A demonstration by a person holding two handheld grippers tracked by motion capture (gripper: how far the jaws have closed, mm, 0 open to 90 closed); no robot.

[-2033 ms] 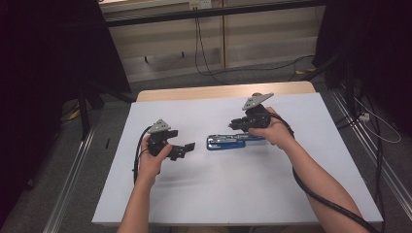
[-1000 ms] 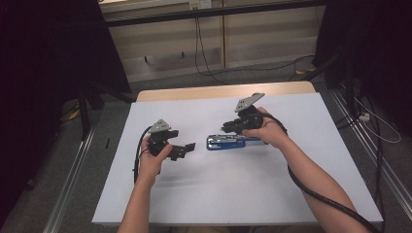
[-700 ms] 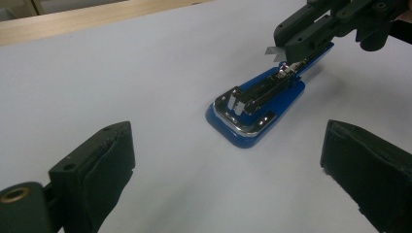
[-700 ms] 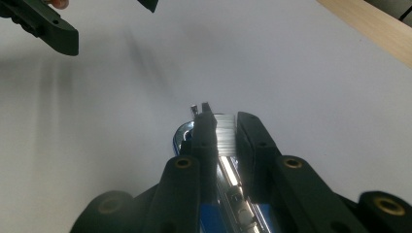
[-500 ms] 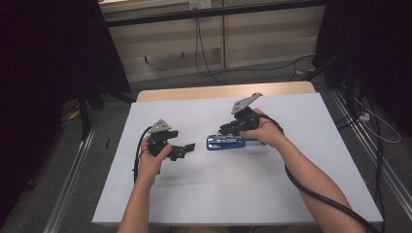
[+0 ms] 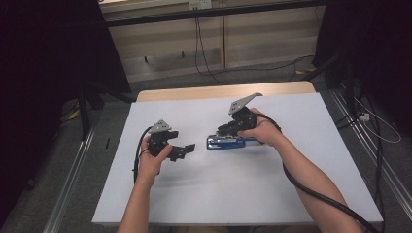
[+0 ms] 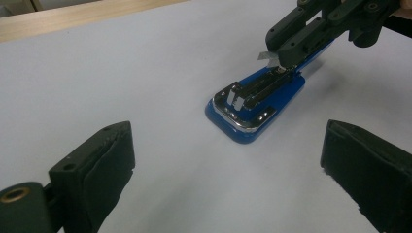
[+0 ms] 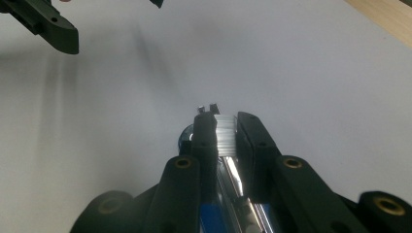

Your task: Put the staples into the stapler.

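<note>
A blue stapler (image 6: 228, 142) lies open on the white table top (image 6: 218, 194), its chrome staple channel facing up (image 7: 252, 104). My right gripper (image 6: 222, 130) hovers right over the stapler's rear half, shut on a short silvery strip of staples (image 8: 225, 133). The strip (image 7: 268, 56) hangs just above the channel (image 8: 238, 189). My left gripper (image 6: 187, 148) rests to the stapler's left, a short gap away. It is open (image 7: 228, 158) with nothing between its wide-set jaws, which point at the stapler's front end.
A wooden table edge (image 6: 218, 91) runs along the far side, past the white surface. Cables (image 6: 209, 58) lie on the floor beyond it, and metal rails (image 6: 369, 160) flank the table. Each gripper trails a black cable (image 6: 311, 189).
My right gripper has shifted a little left and tipped down toward the stapler with the staple strip. The left gripper has stayed in place.
</note>
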